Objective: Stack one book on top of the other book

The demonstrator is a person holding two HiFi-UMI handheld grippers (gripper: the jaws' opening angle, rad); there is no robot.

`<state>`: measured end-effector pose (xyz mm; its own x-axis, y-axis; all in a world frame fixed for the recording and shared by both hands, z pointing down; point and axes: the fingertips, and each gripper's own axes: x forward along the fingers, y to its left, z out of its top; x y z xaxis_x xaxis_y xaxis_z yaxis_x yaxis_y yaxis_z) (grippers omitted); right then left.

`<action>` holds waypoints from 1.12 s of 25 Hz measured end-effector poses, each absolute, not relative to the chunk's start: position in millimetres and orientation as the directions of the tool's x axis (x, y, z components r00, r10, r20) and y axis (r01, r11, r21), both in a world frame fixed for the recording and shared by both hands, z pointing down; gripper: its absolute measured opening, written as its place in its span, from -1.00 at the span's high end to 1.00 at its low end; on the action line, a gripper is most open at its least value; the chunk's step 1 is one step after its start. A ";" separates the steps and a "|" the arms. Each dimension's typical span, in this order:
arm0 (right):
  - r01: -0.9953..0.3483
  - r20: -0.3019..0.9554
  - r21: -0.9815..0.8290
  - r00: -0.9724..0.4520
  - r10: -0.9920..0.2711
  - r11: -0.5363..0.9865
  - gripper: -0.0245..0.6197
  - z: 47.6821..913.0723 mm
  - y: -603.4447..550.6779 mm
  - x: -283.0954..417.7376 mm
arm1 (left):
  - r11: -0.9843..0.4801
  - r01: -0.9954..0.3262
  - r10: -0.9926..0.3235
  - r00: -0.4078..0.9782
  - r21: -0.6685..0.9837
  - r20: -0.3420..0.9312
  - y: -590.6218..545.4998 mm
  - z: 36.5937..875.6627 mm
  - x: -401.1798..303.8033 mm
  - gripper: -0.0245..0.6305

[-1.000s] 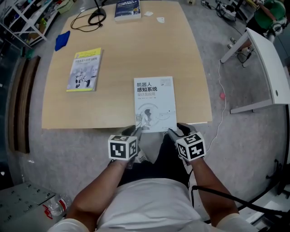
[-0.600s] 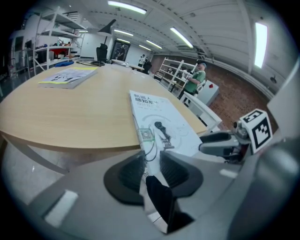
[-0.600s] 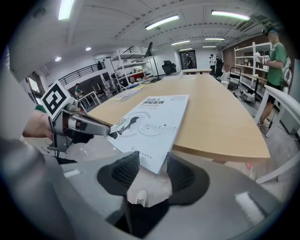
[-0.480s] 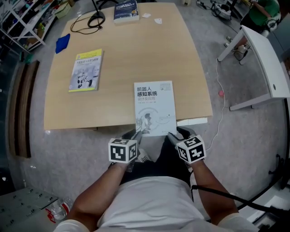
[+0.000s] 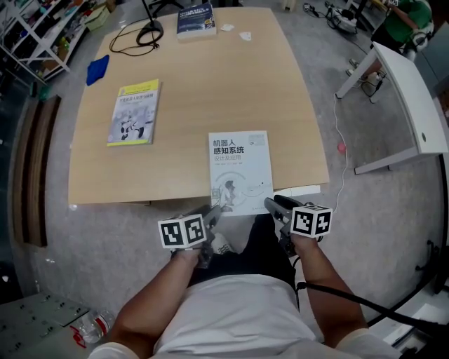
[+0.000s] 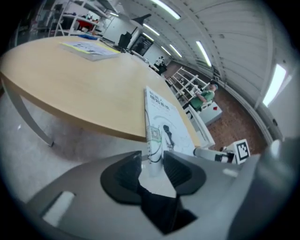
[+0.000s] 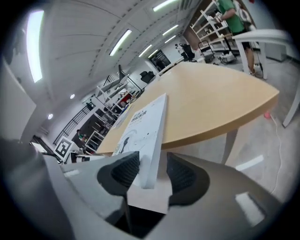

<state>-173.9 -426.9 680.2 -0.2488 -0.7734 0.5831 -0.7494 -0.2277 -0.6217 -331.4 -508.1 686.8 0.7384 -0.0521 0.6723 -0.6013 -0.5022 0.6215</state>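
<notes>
A white book (image 5: 240,168) lies flat at the table's near edge, its near end hanging past the edge. My left gripper (image 5: 214,212) is at its near left corner; in the left gripper view the book's edge (image 6: 154,140) stands between the jaws (image 6: 152,171), which have just been opening, with gaps beside it. My right gripper (image 5: 270,205) is at the near right corner. There the book's corner (image 7: 149,154) sits between the jaws (image 7: 152,176), against one pad and clear of the other. A yellow book (image 5: 133,111) lies at the far left.
A dark blue book (image 5: 196,19) lies at the table's far edge, with a black cable (image 5: 140,31) and a blue cloth (image 5: 98,70) near it. The wooden table (image 5: 189,77) is bare in the middle. A white table (image 5: 403,91) stands to the right.
Both marker cubes have rolled. The left gripper has slipped a little to the left and back from the white book's corner. The book still lies at the near edge.
</notes>
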 end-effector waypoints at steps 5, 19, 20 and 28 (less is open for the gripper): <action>-0.612 0.534 -0.746 -0.313 -0.786 -0.263 0.39 686.3 -431.5 -184.3 | -0.454 -0.578 -0.030 0.770 0.678 0.637 -504.1 686.4 -327.4 0.53; -0.825 0.598 -0.534 -0.210 -0.774 -0.188 0.62 648.5 -436.6 -190.8 | -0.641 -0.486 0.002 0.774 0.594 0.634 -497.4 670.7 -319.1 0.61; -0.832 0.590 -0.525 -0.206 -0.780 -0.178 0.64 643.5 -438.2 -193.0 | -0.653 -0.482 -0.006 0.774 0.584 0.633 -497.4 669.0 -319.0 0.61; -0.870 0.548 -0.478 -0.191 -0.815 -0.118 0.65 613.0 -451.8 -208.0 | -0.644 -0.489 -0.051 0.795 0.588 0.604 -506.4 655.6 -326.3 0.62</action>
<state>-208.0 -451.8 613.0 -0.1910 -0.8146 0.5477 -0.8702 -0.1176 -0.4784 -326.3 -506.4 655.6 0.7950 -0.0507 0.6045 -0.4886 -0.6442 0.5885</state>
